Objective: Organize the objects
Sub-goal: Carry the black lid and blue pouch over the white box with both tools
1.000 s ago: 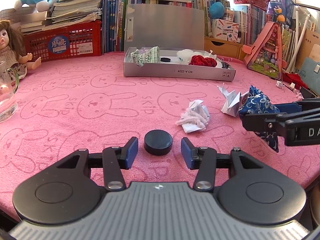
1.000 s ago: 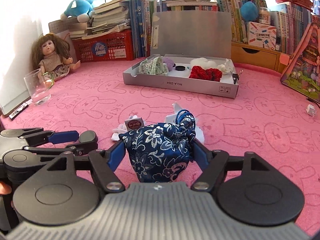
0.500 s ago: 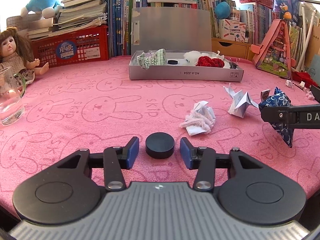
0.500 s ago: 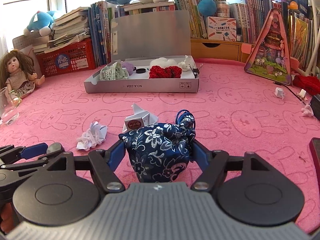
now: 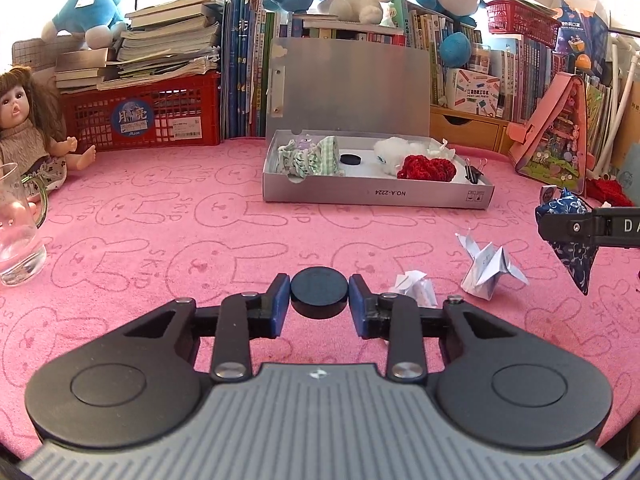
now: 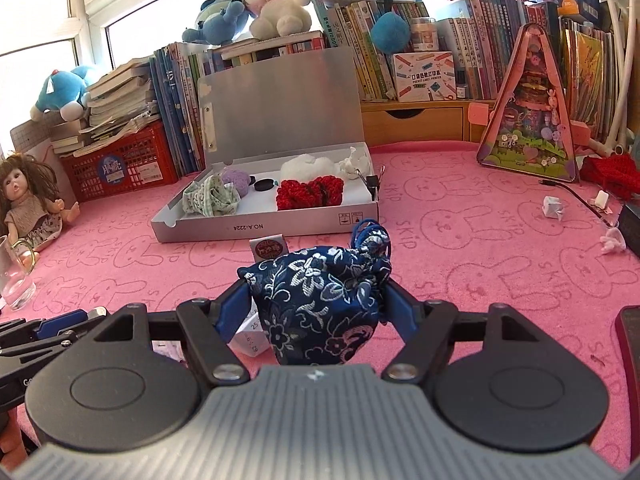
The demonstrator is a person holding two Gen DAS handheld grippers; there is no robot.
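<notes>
My left gripper is shut on a black round disc, held just above the pink cloth. My right gripper is shut on a dark blue flowered pouch and holds it off the table; the pouch also shows at the right of the left wrist view. The open silver box stands ahead with a checked cloth, another black disc, white fluff and red knitting inside. It also shows in the right wrist view.
A folded paper crane and a crumpled paper lie right of the left gripper. A glass mug and a doll are at the left. Books, a red basket and plush toys line the back. A pink triangular toy house stands back right.
The left gripper's jaws have closed on the black disc and lifted it. The right gripper has risen and swung right with the pouch, nearer the silver box.
</notes>
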